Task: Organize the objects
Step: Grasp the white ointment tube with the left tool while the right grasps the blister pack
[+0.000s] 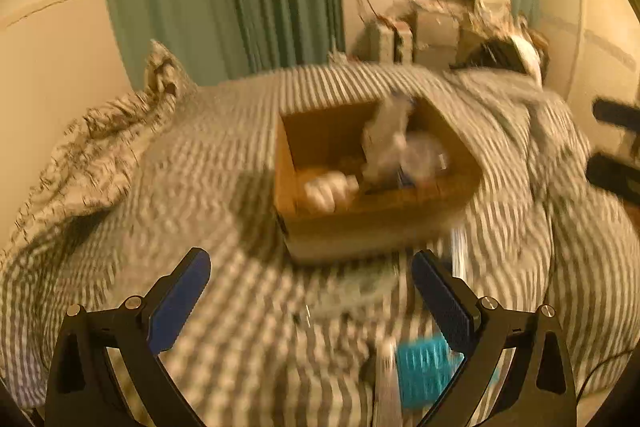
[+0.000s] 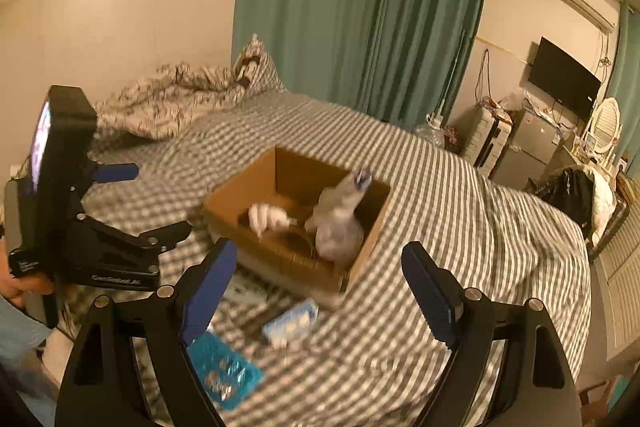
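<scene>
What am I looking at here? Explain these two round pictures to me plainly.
Each picture comes from a fisheye camera on a hand-held gripper, looking out along its two blue-padded fingers. A person carries one per hand. Both the left gripper and the right gripper are open and hold nothing. The left gripper also appears from the side in the right view. On the checked bedspread sits an open cardboard box with a crumpled plastic bottle inside. A teal packet and a pale packet lie loose nearby.
</scene>
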A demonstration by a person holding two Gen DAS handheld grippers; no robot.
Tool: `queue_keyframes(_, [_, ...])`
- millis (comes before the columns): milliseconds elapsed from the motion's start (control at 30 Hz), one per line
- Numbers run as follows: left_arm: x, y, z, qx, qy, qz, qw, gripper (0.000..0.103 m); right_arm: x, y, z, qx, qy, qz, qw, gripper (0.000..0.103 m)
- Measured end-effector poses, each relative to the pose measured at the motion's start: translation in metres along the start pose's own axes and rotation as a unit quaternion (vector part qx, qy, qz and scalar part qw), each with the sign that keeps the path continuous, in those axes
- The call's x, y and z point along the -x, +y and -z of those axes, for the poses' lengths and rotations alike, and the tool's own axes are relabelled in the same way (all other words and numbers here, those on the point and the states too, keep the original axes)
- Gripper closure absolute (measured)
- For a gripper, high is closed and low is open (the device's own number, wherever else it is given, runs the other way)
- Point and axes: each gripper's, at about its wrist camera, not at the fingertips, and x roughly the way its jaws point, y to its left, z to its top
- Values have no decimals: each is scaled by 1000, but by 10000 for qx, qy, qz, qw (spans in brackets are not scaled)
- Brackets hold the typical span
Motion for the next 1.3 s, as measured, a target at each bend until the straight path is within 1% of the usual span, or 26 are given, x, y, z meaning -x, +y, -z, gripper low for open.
queue_keyframes(100, [-10, -14, 31, -164, 274, -41, 9995, 0, -3, 3, 28, -171, 133, -11, 9998, 18])
queue_keyframes(167, [-18, -23, 49, -231, 486, 33, 9985, 0, -6, 6, 48, -269, 191, 27, 9995, 18])
queue_keyframes(267, [-23, -35, 70, -447, 584, -16, 9973, 2, -19, 9, 79, -489, 460, -29, 9977, 18])
queue_keyframes(300, [-25, -38, 76, -485, 644, -9, 9967, 4, -24, 10, 88, -576, 580, -83, 9966, 18])
queue_keyframes(367, [-32, -43, 88, -532, 849, 149, 9949, 11, -31, 12, 106, -714, 794, -190, 9941, 18])
queue_keyframes(433, [-42, -50, 98, -619, 1072, 238, 9920, 25, -39, 12, 119, -790, 1006, -225, 9915, 18])
queue_keyframes(467, [-47, -55, 103, -721, 1136, 236, 9906, 28, -43, 11, 124, -802, 1082, -214, 9907, 18])
queue_keyframes(500, [-51, -59, 107, -808, 1155, 221, 9898, 31, -44, 11, 128, -817, 1123, -171, 9902, 18])
queue_keyframes(533, [-56, -63, 110, -879, 1187, 183, 9889, 31, -46, 11, 129, -830, 1138, -155, 9899, 18])
queue_keyframes(600, [-59, -65, 109, -879, 1255, 202, 9880, 31, -47, 8, 130, -880, 1141, -177, 9894, 18])
queue_keyframes(667, [-63, -64, 109, -878, 1290, 290, 9873, 35, -48, 7, 130, -911, 1125, -203, 9893, 18])
queue_keyframes(700, [-65, -62, 110, -826, 1343, 405, 9867, 46, -50, 8, 130, -918, 1129, -221, 9891, 18])
queue_keyframes(733, [-67, -60, 111, -756, 1399, 555, 9857, 62, -52, 9, 131, -924, 1144, -237, 9888, 18])
queue_keyframes(767, [-67, -59, 111, -722, 1450, 611, 9849, 73, -53, 10, 131, -927, 1160, -255, 9886, 18])
queue_keyframes(800, [-68, -58, 113, -737, 1489, 611, 9842, 79, -54, 11, 131, -920, 1170, -278, 9885, 18])
queue_keyframes(900, [-62, -60, 113, -790, 1410, 629, 9848, 85, -53, 15, 132, -868, 1178, -337, 9887, 18])
queue_keyframes(1033, [-47, -58, 105, -754, 1231, 771, 9865, 86, -55, 18, 133, -898, 1231, -396, 9875, 18])
queue_keyframes(1167, [-32, -49, 90, -720, 914, 699, 9908, 86, -64, 22, 137, -966, 1364, -489, 9847, 18])
queue_keyframes(1300, [-22, -32, 78, -572, 700, 570, 9943, 86, -85, 32, 142, -1032, 1643, -709, 9784, 18])
